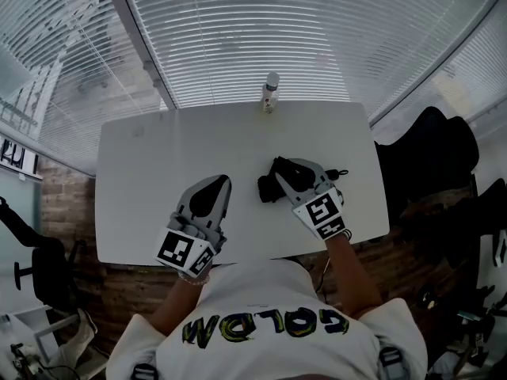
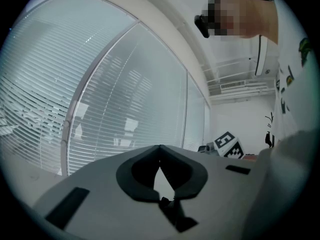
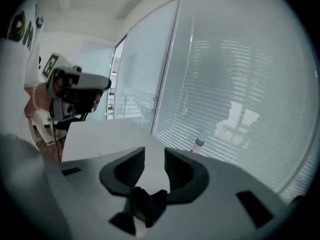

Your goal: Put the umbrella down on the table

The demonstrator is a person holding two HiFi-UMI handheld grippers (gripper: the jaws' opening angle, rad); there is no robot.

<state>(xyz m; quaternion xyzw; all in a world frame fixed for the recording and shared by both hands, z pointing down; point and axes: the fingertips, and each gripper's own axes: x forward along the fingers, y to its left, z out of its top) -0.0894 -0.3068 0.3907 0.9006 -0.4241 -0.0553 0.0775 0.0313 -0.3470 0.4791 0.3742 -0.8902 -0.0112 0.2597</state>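
Observation:
A folded black umbrella (image 1: 266, 188) lies on the white table (image 1: 158, 157), right of the middle, and its strap (image 1: 341, 172) shows on the far side of my right gripper. My right gripper (image 1: 287, 169) hovers over the umbrella and hides part of it. In the right gripper view a gap stands between its jaws (image 3: 155, 154), with only the tabletop (image 3: 105, 134) showing through and nothing held. My left gripper (image 1: 219, 183) rests near the table's front edge, left of the umbrella. Its tips meet (image 2: 160, 148), shut on nothing.
A clear bottle (image 1: 270, 92) stands at the table's far edge, by the blinds, and the bottle (image 3: 199, 144) also shows in the right gripper view. A black chair (image 1: 428, 157) stands to the right of the table, and an office chair (image 1: 40, 267) to the left.

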